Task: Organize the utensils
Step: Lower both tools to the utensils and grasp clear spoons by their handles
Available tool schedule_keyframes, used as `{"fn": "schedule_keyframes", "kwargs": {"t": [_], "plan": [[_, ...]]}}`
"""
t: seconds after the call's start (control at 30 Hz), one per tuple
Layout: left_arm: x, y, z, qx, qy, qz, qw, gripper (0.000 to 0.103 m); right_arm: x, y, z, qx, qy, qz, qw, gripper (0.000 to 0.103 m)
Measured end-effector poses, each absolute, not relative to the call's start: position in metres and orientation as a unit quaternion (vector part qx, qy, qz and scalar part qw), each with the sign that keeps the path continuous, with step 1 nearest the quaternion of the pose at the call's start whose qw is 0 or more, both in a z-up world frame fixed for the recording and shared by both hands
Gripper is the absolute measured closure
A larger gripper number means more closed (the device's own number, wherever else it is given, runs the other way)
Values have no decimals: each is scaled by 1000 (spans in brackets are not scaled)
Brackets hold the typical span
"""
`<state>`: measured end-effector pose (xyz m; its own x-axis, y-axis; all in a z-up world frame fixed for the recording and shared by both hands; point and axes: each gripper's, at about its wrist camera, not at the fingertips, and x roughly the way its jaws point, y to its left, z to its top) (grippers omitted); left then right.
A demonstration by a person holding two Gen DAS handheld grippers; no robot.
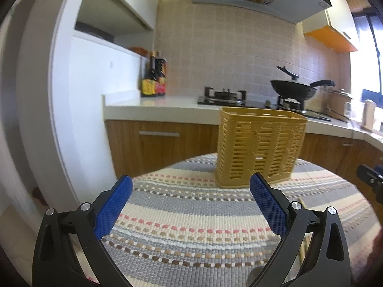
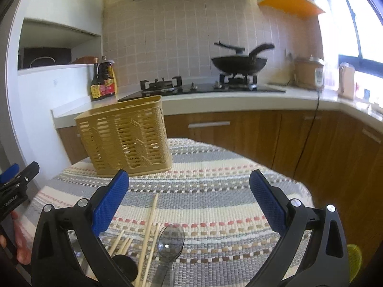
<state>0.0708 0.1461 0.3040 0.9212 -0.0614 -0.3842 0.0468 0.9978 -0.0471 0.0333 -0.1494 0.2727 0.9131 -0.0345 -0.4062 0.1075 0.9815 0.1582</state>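
Opening stage of utensil sorting: the yellow slotted basket [image 2: 124, 138] stands empty at centre left of the striped mat [image 2: 215, 191], while chopsticks [image 2: 149, 234] and a clear spoon [image 2: 171, 239] lie at the lower centre. Right gripper [image 2: 189, 203] hovers above them, jaws wide apart and holding nothing. Left gripper [image 1: 191, 205] likewise gapes empty; the next move probably requires lowering onto one utensil and closing.

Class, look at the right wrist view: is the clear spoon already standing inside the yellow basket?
No. The clear spoon lies flat on the striped mat beside the chopsticks, well short of the yellow basket.
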Motion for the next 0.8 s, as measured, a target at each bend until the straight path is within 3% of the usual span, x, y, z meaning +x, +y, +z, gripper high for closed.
{"fn": "schedule_keyframes", "kwargs": {"t": [0.1,0.27,0.4,0.57,0.63,0.8], "plan": [[68,150,277,-36,283,-85,955,9,40,-157,277,80,244,-30,966,7],[68,140,263,-4,423,-168,891,29,66,-161,282,52,361,-21,931,8],[52,133,244,15,508,-230,830,43,72,-159,282,34,408,1,912,9],[34,122,228,18,577,-280,767,54,77,-150,281,7,474,27,880,28],[32,116,220,42,592,-273,757,68,78,-145,278,7,496,46,867,37],[29,110,212,75,606,-266,746,73,73,-135,271,-8,515,69,854,45]]}}
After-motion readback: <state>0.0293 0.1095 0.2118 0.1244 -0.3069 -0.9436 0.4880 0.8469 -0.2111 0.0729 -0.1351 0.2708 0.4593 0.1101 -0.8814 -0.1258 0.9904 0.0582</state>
